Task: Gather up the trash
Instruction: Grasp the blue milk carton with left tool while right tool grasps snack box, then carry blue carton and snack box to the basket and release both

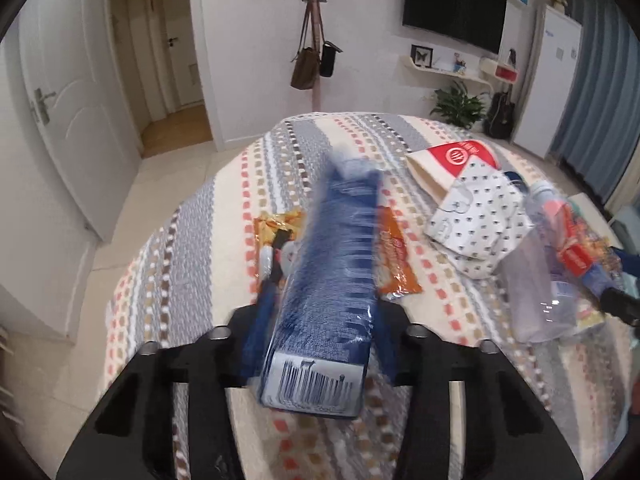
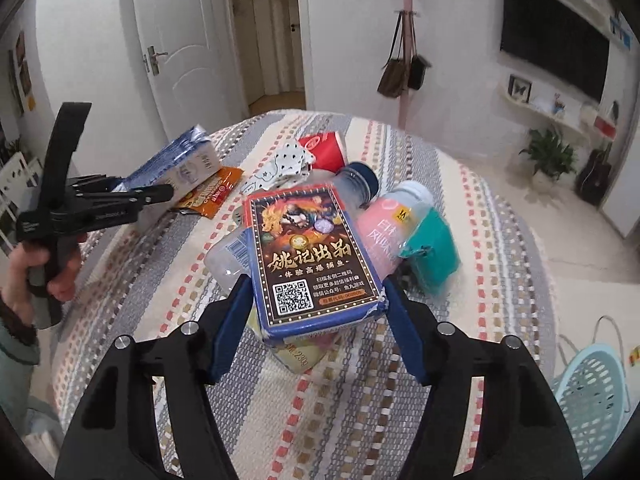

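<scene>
Your left gripper (image 1: 320, 264) has matt black plastic arms and clamps a glossy blue carton (image 1: 328, 280). The tablecloth (image 2: 460, 208) looks coarse woven cloth; the card box (image 2: 308, 256) is printed, slightly glossy cardboard.

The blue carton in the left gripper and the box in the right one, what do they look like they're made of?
Blue carton: probably coated paperboard, glossy, with sharp folded edges and a printed barcode. Card box: likely printed cardboard, slightly shiny; a torn corner shows white.
</scene>
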Tool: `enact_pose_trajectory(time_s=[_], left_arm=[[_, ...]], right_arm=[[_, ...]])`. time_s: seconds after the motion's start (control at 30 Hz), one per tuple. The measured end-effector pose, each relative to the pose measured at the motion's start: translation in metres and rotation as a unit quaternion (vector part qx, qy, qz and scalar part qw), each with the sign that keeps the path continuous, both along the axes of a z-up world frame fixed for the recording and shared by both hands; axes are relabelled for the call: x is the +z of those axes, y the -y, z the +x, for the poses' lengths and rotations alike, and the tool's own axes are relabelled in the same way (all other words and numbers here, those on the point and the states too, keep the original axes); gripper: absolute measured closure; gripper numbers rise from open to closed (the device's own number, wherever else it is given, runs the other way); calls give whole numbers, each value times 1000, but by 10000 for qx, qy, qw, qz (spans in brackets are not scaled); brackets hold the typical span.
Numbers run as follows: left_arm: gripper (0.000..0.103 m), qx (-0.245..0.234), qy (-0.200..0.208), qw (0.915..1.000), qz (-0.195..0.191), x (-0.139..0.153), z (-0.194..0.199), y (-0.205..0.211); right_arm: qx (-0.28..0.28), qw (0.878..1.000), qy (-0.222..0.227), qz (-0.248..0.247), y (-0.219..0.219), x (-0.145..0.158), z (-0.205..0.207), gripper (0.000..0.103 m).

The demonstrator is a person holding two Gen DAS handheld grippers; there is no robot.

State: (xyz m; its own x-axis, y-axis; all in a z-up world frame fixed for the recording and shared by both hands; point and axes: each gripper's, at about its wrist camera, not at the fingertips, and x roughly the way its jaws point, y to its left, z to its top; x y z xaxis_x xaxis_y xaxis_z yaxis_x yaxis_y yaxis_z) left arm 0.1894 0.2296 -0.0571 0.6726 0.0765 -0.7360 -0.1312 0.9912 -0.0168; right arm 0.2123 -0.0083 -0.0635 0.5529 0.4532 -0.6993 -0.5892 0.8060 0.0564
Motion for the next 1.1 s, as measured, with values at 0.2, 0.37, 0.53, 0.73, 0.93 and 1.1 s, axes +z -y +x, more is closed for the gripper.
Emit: enact_pose_trajectory(time_s=[0.2,0.37,0.53,0.73,0.93,1.1], left_arm=[[67,66,248,9994,-240,7,-32,13],[67,-19,554,9973,-489,22,-62,29],[67,-222,859,9944,-571,40,-85,54],[67,-524,968,9918,-642,41,-114,88],[67,-730,799,9920,-644,22,-124,118],[67,-803,686,9924,-624,11,-126,130]], right_arm=[[-64,9994,303,157,6,11,-26,42],[-136,9979,570,271,18,27,-53,42],[-282,9963,682,441,36,36,-77,42],[-574,9965,593,135,57,14,-105,42],[-907,9957,173,-98,73,-16,-105,41],[-1120,9931,-332,-45,89,-37,-97,41]])
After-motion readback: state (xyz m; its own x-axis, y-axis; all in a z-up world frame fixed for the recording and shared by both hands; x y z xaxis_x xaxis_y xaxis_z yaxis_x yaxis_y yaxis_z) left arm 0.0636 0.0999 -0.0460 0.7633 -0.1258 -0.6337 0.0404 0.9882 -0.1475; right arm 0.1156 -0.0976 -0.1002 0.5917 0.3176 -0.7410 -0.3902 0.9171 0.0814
